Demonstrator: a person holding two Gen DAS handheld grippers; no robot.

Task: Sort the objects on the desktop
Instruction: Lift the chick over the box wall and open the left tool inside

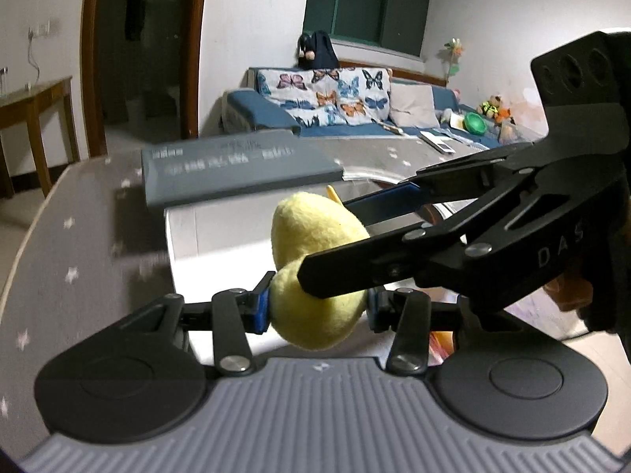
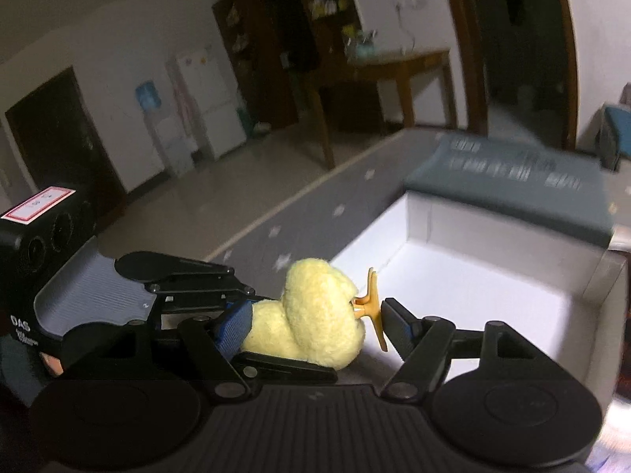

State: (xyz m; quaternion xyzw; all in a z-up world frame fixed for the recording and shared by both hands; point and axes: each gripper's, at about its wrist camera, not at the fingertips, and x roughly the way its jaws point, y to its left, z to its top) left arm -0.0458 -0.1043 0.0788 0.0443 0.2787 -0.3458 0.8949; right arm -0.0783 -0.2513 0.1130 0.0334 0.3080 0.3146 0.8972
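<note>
Worktop [image 1: 79, 244] w/ white box [image 2: 453, 276] open; plush chick [image 1: 315, 236] held above its near edge. Left tool [image 1: 317, 307] clamped on body; right tool [image 2: 315, 327] astride it, pads vs orange feet [image 2: 372, 307]. Soft, light, squashy: grip mid-body.

Dim indoor light, brightest on the white box [image 2: 473, 276] interior. Motion blur across the grey lid [image 1: 236, 169] and its lettering. Heavy fisheye bending at door frames, black vignette in corners. Sharp on the yellow plush toy [image 2: 315, 323]; murky background, deep shadows.
</note>
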